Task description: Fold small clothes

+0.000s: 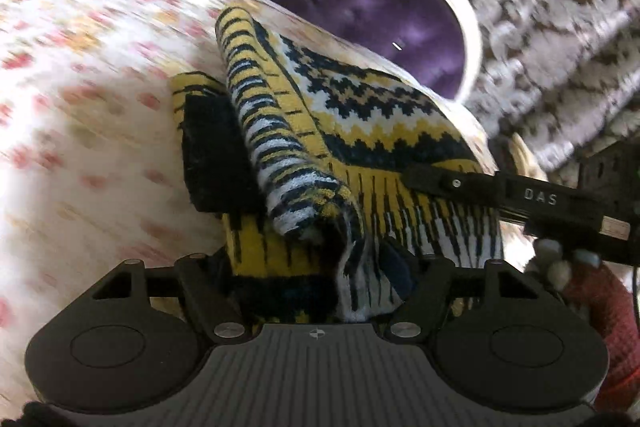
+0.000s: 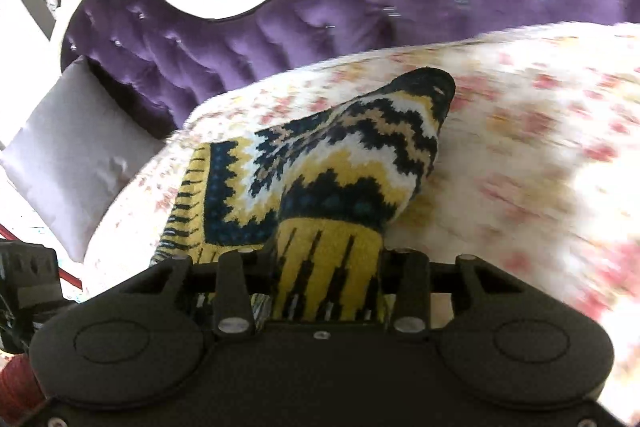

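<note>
A small knit garment [image 1: 360, 115], patterned in yellow, navy and white, lies bunched on the floral bedspread [image 1: 88, 99]. My left gripper [image 1: 316, 227] is shut on a fold of it; one black finger pad [image 1: 216, 151] shows beside the cloth, the other is hidden under it. My right gripper enters the left wrist view from the right [image 1: 424, 179], its finger lying on the garment's edge. In the right wrist view the garment [image 2: 344, 163] rises from between the right gripper's [image 2: 328, 267] closed fingers, which the cloth hides.
A purple tufted headboard with a white frame [image 2: 280, 7] stands behind the bed. A grey cushion [image 2: 68, 151] sits at the left. Patterned grey wallpaper [image 1: 560, 7] lies beyond. A hand in a red sleeve [image 1: 600, 303] holds the right gripper.
</note>
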A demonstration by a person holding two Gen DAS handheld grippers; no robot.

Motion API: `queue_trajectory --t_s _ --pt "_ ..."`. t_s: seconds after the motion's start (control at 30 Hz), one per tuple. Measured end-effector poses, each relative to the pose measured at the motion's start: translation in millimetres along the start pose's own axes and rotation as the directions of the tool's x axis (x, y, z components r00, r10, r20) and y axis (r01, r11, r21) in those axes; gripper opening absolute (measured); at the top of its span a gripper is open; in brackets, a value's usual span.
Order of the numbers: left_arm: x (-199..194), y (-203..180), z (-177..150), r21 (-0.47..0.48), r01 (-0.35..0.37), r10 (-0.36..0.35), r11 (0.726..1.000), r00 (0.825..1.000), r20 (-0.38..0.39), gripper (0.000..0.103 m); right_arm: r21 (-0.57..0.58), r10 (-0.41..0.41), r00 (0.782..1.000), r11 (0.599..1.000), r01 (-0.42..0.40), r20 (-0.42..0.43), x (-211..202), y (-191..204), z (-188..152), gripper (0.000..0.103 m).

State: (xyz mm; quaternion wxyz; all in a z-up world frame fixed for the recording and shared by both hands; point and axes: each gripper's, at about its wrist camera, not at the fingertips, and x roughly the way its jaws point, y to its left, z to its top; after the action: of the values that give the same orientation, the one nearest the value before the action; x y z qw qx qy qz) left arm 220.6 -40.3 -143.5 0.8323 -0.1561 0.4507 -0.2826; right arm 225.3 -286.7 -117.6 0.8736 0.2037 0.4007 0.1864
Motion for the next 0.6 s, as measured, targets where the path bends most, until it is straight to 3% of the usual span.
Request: queue_trajectory --t_s 0.17,0.33,0.5,0.6 --pt "10.9 -27.8 -11.5 0.085 -0.075 0.075 0.994 0.997 0.005 0.069 0.012 -0.067 0.998 0.998 0.067 0.01 -27.9 -20.7 -13.9 0.053" --pt "12.5 -29.7 -10.2 0.089 -0.086 0.087 0.992 0.996 -0.005 0.069 0.01 -0.132 0.99 0.991 0.132 0.043 -23.8 -14.5 -24.9 0.059" --pt "13.4 -36.6 -13.1 0.126 -0.12 0.122 0.985 0.993 -0.009 0.07 0.116 -0.135 0.986 0.986 0.123 0.101 -23.9 -31.0 -42.8 0.064" --pt "12.9 -32.7 -12.9 0.099 -0.106 0.107 0.989 0.994 -0.007 0.07 0.141 -0.117 0.982 0.985 0.097 0.146 -26.1 -37.3 -51.2 0.063"
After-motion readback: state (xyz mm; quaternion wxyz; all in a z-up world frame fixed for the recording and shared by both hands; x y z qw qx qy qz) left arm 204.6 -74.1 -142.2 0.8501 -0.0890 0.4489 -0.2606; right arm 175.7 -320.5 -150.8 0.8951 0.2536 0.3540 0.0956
